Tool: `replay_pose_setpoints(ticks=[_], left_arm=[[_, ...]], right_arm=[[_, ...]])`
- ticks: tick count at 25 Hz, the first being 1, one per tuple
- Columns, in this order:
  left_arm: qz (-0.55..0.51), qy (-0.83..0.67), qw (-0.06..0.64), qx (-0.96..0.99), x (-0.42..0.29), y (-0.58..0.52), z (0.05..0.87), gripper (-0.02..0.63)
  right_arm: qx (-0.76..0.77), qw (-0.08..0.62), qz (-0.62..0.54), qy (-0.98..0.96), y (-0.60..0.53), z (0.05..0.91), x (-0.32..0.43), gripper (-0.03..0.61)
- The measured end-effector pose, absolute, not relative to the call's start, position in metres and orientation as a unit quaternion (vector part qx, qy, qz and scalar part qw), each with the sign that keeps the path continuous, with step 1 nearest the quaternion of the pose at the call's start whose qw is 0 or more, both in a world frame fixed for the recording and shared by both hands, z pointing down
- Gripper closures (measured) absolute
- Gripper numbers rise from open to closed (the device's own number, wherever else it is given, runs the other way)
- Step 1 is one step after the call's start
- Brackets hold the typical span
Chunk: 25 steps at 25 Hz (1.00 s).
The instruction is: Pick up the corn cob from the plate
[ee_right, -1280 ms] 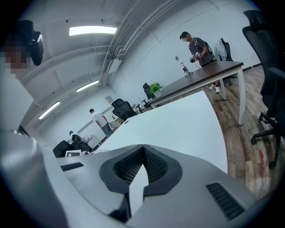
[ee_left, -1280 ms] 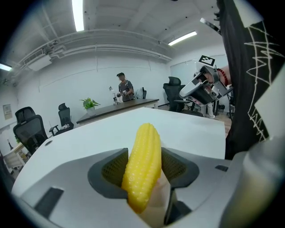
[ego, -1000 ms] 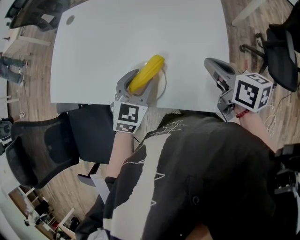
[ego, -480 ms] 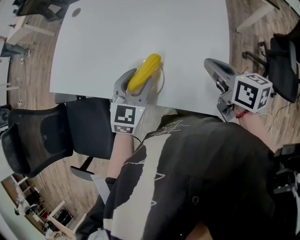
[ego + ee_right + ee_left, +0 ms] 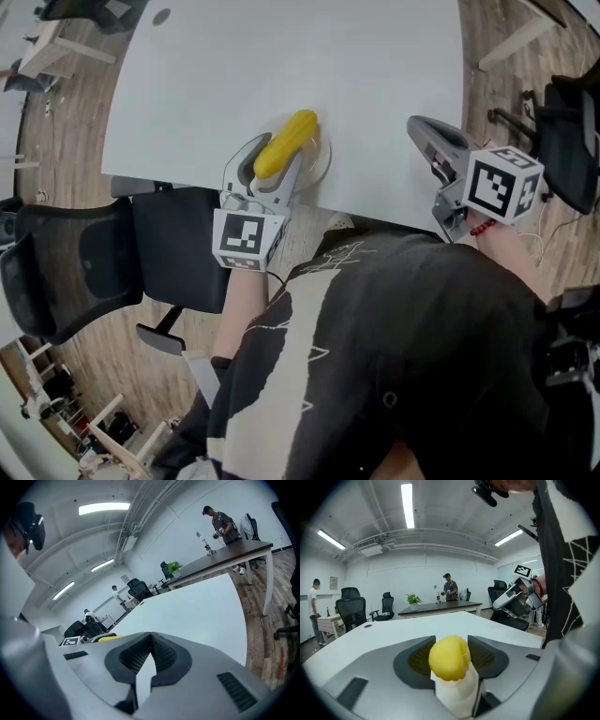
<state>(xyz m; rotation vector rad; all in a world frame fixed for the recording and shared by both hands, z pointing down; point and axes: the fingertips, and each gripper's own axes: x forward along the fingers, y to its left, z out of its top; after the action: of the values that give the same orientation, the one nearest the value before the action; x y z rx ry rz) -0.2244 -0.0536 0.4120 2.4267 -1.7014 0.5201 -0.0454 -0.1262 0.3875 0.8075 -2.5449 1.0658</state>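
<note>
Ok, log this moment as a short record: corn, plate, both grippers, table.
left gripper: shut on the corn cob
corn cob: yellow, lengthwise between the jaws, tip pointing away from the person
plate: white, on the table near its front edge, partly hidden behind the corn cob
right gripper: jaws together, nothing between them, off to the right
table: white
</note>
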Motion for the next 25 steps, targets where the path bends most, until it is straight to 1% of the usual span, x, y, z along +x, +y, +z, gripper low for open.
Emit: replay_pose_setpoints(ticks=[8, 17, 21, 25], left_arm=[[0.121, -0.58, 0.079, 0.802, -0.235, -0.052, 0.391, 0.399], [0.076, -0.583, 0.064, 0.806, -0.237, -0.053, 0.36, 0.399], [0.057, -0.597, 0.062, 0.798, -0.235, -0.047, 0.346, 0.399], [0.031, -0.631, 0.08, 0.771, -0.241, -0.042, 0.33, 0.399]], right_arm=[[0.277, 0.129, 0.364, -0.88, -0.121, 0.381, -0.048, 0.565], [0.281, 0.119, 0.353, -0.885, -0.118, 0.369, -0.05, 0.565], [0.264, 0.1, 0.352, -0.892, -0.121, 0.364, -0.054, 0.565], [0.22, 0.104, 0.346, -0.906, -0.129, 0.353, -0.071, 0.565]])
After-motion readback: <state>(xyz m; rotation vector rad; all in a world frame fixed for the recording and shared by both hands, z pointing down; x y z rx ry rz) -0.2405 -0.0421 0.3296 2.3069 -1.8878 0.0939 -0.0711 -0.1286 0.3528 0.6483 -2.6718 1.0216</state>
